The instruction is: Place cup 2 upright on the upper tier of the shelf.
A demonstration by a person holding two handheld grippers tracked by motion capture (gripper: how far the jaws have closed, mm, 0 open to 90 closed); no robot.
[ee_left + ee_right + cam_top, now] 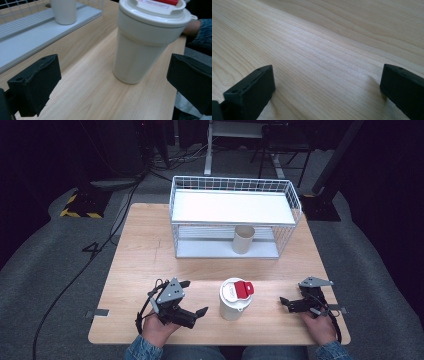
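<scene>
Here, near the front edge of a pale wooden table [150, 250], between two hand-held grippers: a cream lidded travel cup [233, 299] with a red flip tab [244, 289] on its white lid. To its left, just beside it but not touching, the left gripper [195, 298], jaws spread wide and empty, aimed at the cup; seen along those jaws in the left gripper view, the same cup [142, 47] standing upright and framed between the two black pads, nearer the right-hand one. To its right and a little farther off, the right gripper [282, 301], jaws likewise wide apart, holding nothing and resting low over bare wood grain. Likely step in hand: closing on the cup with the left gripper. Best done by sliding in level until the pads straddle the body below the lid's flared rim, centring first, then squeezing gently, since the tapered, smooth, glossy wall looks apt to slip upward or tip under a high or lopsided grip. At the far side of the table, a white wire-mesh rack [295, 200] with a flat white top shelf and a ribbed grey base tray; on that lower tray, a plain beige cylindrical cup [243, 239], open-topped and matte. Around the table, grey carpet and dark cables.
</scene>
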